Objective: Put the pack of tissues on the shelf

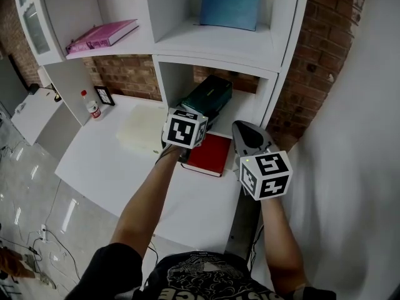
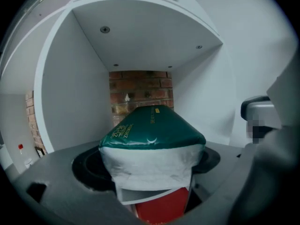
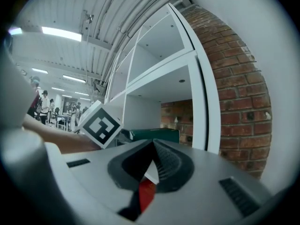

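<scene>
The tissue pack, dark green on top with white sides, reaches with its far end into the lower middle compartment of the white shelf. My left gripper is shut on its near end. In the left gripper view the tissue pack fills the gap between the jaws of the left gripper, with the brick back wall behind it. Whether it rests on the shelf board, I cannot tell. My right gripper hovers to the right of it, shut and empty, and its jaws meet in the right gripper view.
A red book lies on the white table just under the pack. A white box, a small bottle and a picture frame stand to the left. The upper shelves hold a pink book and a blue item.
</scene>
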